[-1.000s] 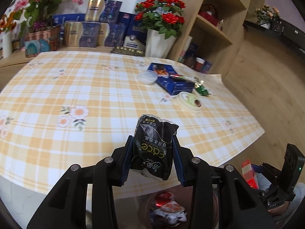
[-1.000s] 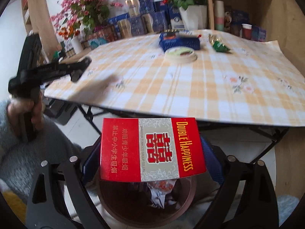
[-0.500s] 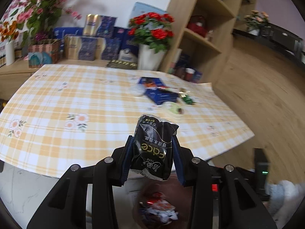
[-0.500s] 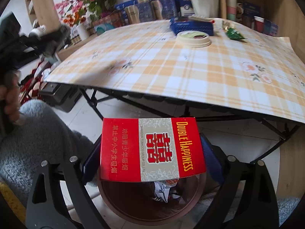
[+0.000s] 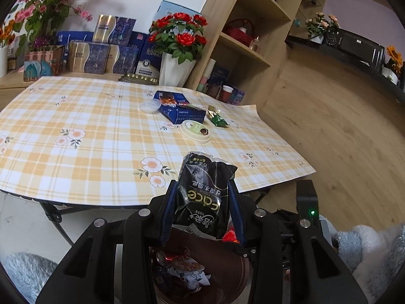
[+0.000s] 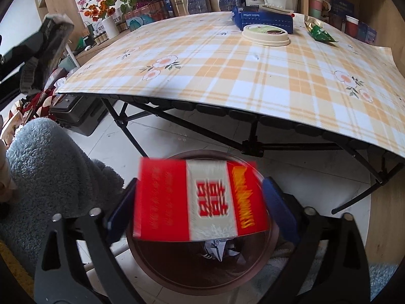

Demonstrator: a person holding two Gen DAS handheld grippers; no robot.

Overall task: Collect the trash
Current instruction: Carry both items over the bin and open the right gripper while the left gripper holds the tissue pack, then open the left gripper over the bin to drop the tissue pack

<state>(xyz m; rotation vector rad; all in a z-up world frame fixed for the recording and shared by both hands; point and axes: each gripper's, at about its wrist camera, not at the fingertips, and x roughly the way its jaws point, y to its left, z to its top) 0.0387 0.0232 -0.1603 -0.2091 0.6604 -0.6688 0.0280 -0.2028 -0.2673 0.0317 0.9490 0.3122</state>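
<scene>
My left gripper [image 5: 203, 202] is shut on a black tissue pack [image 5: 205, 190], held upright just off the table's near edge and above a brown round bin [image 5: 227, 268] holding crumpled wrappers. In the right wrist view, my right gripper [image 6: 200, 197] points down over the same bin [image 6: 202, 286]. Its jaws are opening. A red and white cigarette box [image 6: 200, 202] sits between them, blurred, with a gap showing at each blue pad. The left gripper [image 6: 45, 40] appears at the upper left of that view.
The yellow plaid table [image 5: 101, 136] carries a blue box [image 5: 177, 109], a round cream lid [image 5: 195, 131], a green wrapper [image 5: 217, 120] and a clear lid [image 5: 149, 106]. Wooden shelves [image 5: 243, 50] and flower vases stand behind. Fluffy grey fabric [image 6: 50, 157] flanks the bin.
The left gripper has drawn back from the table with the pack and now hangs over the bin. The right jaws have widened and the red box has gone blurred and loose.
</scene>
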